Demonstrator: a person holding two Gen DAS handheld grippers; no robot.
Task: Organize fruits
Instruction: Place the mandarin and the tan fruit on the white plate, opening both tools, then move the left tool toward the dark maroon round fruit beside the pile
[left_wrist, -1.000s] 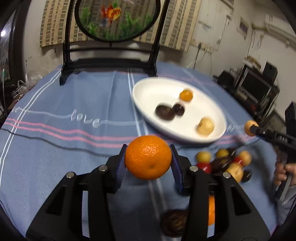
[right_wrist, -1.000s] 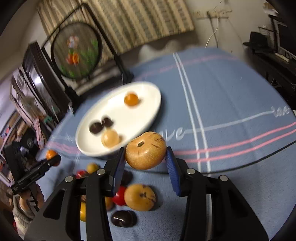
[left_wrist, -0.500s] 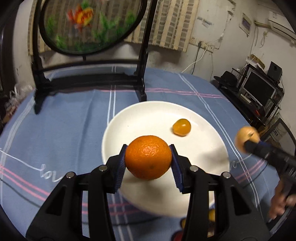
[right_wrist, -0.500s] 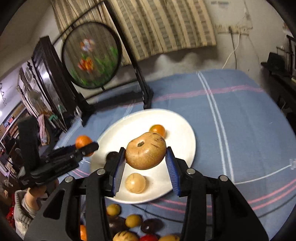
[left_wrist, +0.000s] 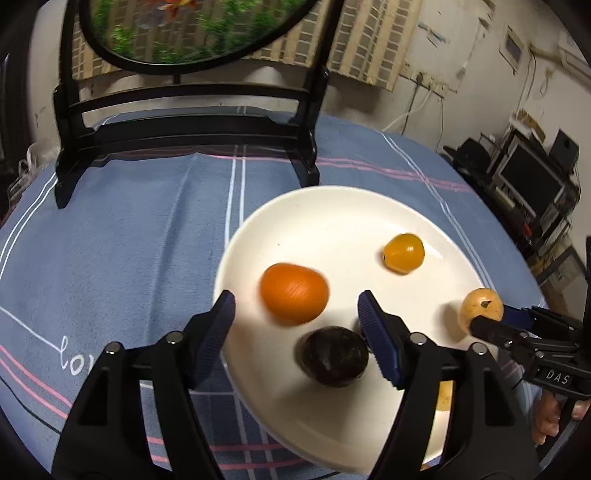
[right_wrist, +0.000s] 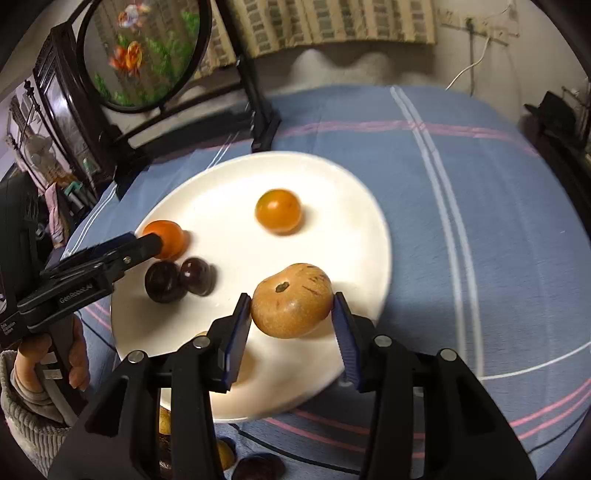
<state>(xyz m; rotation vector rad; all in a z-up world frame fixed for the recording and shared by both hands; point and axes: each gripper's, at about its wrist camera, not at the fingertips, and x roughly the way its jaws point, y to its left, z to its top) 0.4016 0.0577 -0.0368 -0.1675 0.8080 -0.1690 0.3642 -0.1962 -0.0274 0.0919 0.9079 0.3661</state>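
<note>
Fingers of your left gripper (left_wrist: 295, 314) are spreading apart; the orange (left_wrist: 294, 293) sits blurred between them, touched by neither pad, over the white plate (left_wrist: 332, 206) at about 9 o'clock of its centre. Whether it has landed yet, you cannot tell. Your right gripper (right_wrist: 291, 317) is clenched on the tan fruit (right_wrist: 291, 300), pads on its two sides, above the plate's 5 o'clock rim area.

Also on the plate: small yellow-orange fruit (left_wrist: 403, 253) toward 1 o'clock, two dark fruits (right_wrist: 177, 280) toward 7 o'clock.

Handling judgement: round, smooth-skinned, light, fairly firm fruit; likely to roll on the glazed plate once freed. Take hold across the widest girth, pads level, modest squeeze. Set the tan fruit low before opening, clear of the dark pair. More fruit (right_wrist: 258, 467) waits on the blue cloth (right_wrist: 480, 221) at 6 o'clock.
</note>
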